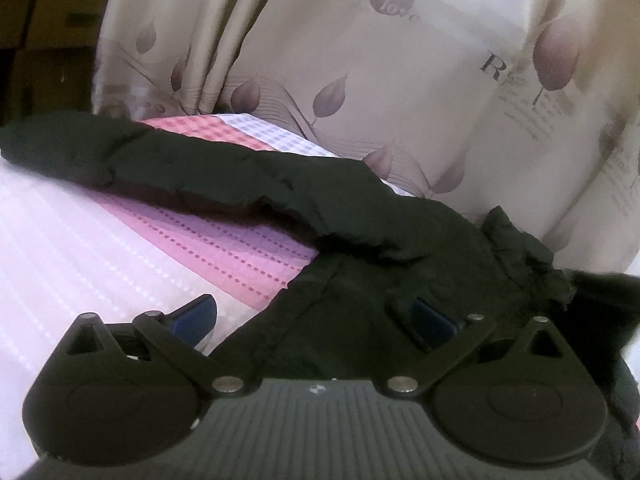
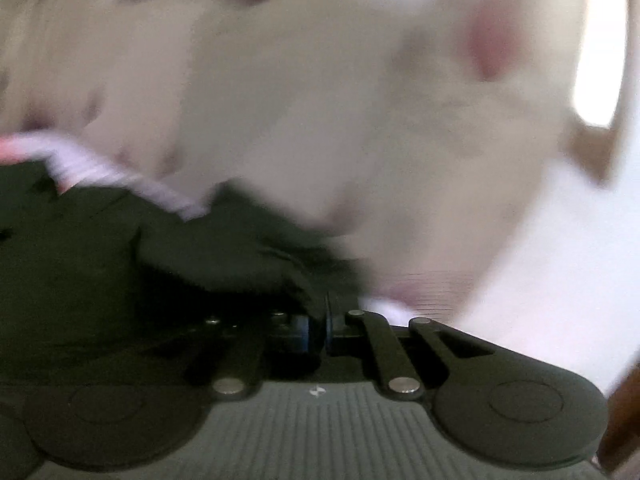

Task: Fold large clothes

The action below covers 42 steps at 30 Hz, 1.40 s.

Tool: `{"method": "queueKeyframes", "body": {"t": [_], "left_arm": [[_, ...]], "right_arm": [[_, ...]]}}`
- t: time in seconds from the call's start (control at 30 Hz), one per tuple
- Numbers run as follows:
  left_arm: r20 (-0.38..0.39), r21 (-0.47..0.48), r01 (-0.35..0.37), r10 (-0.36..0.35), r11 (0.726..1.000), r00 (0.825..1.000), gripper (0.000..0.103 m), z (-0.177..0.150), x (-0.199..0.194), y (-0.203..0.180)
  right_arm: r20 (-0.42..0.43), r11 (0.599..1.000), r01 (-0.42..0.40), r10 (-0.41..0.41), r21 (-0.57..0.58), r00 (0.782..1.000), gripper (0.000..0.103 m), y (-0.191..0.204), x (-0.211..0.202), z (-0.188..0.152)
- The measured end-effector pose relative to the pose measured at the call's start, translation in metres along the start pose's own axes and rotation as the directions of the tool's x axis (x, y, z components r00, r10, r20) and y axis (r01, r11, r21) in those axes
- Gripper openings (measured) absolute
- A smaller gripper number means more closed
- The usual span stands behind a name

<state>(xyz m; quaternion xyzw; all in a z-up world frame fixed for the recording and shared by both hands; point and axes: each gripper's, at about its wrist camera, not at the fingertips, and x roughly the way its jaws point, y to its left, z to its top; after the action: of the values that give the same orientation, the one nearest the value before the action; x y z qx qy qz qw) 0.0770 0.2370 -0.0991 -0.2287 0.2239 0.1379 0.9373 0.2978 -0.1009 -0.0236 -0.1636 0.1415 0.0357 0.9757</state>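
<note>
A black padded jacket [image 1: 320,208] lies on a pink and white bed cover [image 1: 100,248], one long sleeve stretched out to the left. My left gripper [image 1: 316,316] is open and low over the jacket's body. Its left finger [image 1: 196,314] is above the bare cover and its right finger [image 1: 434,320] is against the black cloth. The right wrist view is blurred. There my right gripper [image 2: 318,330] has its blue pads almost together, pinching an edge of the jacket [image 2: 120,260], which spreads away to the left.
A cream curtain [image 1: 400,80] with purple leaf prints hangs close behind the bed and fills most of the right wrist view as the curtain [image 2: 320,100]. Dark boxes or shelves [image 1: 44,32] stand at the far left. A bright window strip [image 2: 600,60] shows at the right.
</note>
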Motion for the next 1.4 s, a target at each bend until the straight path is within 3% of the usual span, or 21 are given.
{"method": "queueKeyframes", "body": {"t": [0.13,0.27,0.43,0.53,0.63,0.7,0.73,0.8,0.83,0.87,0.93,1.0,1.07,1.13,1.2,1.3,1.4], "left_arm": [[-0.005,-0.013,-0.003,0.003,1.000,1.000,0.102,0.000,0.000,0.003],[-0.004,-0.009,-0.011,0.011,1.000,1.000,0.102,0.000,-0.001,0.002],[0.001,0.009,-0.028,0.028,1.000,1.000,0.102,-0.001,-0.001,-0.002],[-0.001,0.018,-0.038,0.038,0.999,0.999,0.103,-0.001,0.000,-0.002],[-0.005,0.022,-0.048,0.048,0.999,0.999,0.103,-0.001,0.000,-0.002],[-0.006,0.026,-0.051,0.051,0.998,0.999,0.103,-0.001,0.000,-0.002],[-0.006,0.028,-0.049,0.049,0.998,0.999,0.103,-0.001,0.000,-0.002],[-0.015,0.040,-0.035,0.035,0.999,0.999,0.103,0.000,0.000,-0.004],[-0.028,0.058,-0.018,0.020,0.998,0.999,0.103,0.002,-0.002,-0.005],[-0.044,0.078,-0.004,0.007,0.997,0.999,0.102,0.004,-0.004,-0.005],[-0.071,0.123,0.026,-0.018,0.992,0.997,0.102,0.010,-0.014,-0.004],[-0.095,0.162,0.074,-0.059,0.984,0.994,0.102,0.018,-0.031,0.002],[-0.137,0.188,0.128,-0.103,0.974,0.985,0.102,0.027,-0.051,0.012],[-0.159,0.199,0.136,-0.105,0.971,0.982,0.102,0.032,-0.071,0.025],[-0.167,0.192,0.122,-0.090,0.974,0.982,0.102,0.033,-0.088,0.043],[-0.228,0.171,0.116,-0.076,0.978,0.971,0.102,0.024,-0.104,0.067],[-0.289,0.122,0.151,-0.110,0.981,0.951,0.102,0.009,-0.112,0.079]], "right_arm": [[0.014,0.978,0.187,-0.189,0.095,0.982,0.007,-0.120,-0.045,-0.010],[-0.049,0.919,0.363,-0.360,0.155,0.932,0.007,-0.224,-0.081,-0.041],[-0.250,0.836,0.473,-0.413,0.278,0.876,0.007,-0.320,-0.091,-0.117],[-0.361,0.774,0.508,-0.382,0.379,0.851,0.007,-0.355,-0.090,-0.174],[-0.419,0.691,0.489,-0.288,0.532,0.861,0.013,-0.378,-0.084,-0.233],[-0.425,0.624,0.488,-0.263,0.610,0.866,0.032,-0.385,-0.089,-0.262],[-0.415,0.580,0.476,-0.246,0.661,0.876,0.037,-0.387,-0.095,-0.274],[-0.382,0.506,0.436,-0.214,0.744,0.899,0.058,-0.387,-0.110,-0.290],[-0.360,0.482,0.415,-0.208,0.771,0.910,0.059,-0.384,-0.121,-0.295],[-0.336,0.478,0.393,-0.204,0.786,0.920,0.060,-0.379,-0.133,-0.296],[-0.258,0.513,0.310,-0.173,0.800,0.951,0.060,-0.365,-0.150,-0.287],[-0.163,0.574,0.172,-0.068,0.800,0.984,0.074,-0.340,-0.180,-0.274],[-0.097,0.626,0.035,0.064,0.779,0.993,0.082,-0.312,-0.210,-0.267],[-0.062,0.661,-0.089,0.202,0.745,0.977,0.083,-0.279,-0.237,-0.262],[-0.074,0.686,-0.154,0.291,0.711,0.954,0.083,-0.251,-0.252,-0.261],[-0.092,0.701,-0.202,0.358,0.684,0.929,0.083,-0.214,-0.267,-0.264],[-0.090,0.691,-0.241,0.407,0.682,0.909,0.079,-0.188,-0.269,-0.267]]}}
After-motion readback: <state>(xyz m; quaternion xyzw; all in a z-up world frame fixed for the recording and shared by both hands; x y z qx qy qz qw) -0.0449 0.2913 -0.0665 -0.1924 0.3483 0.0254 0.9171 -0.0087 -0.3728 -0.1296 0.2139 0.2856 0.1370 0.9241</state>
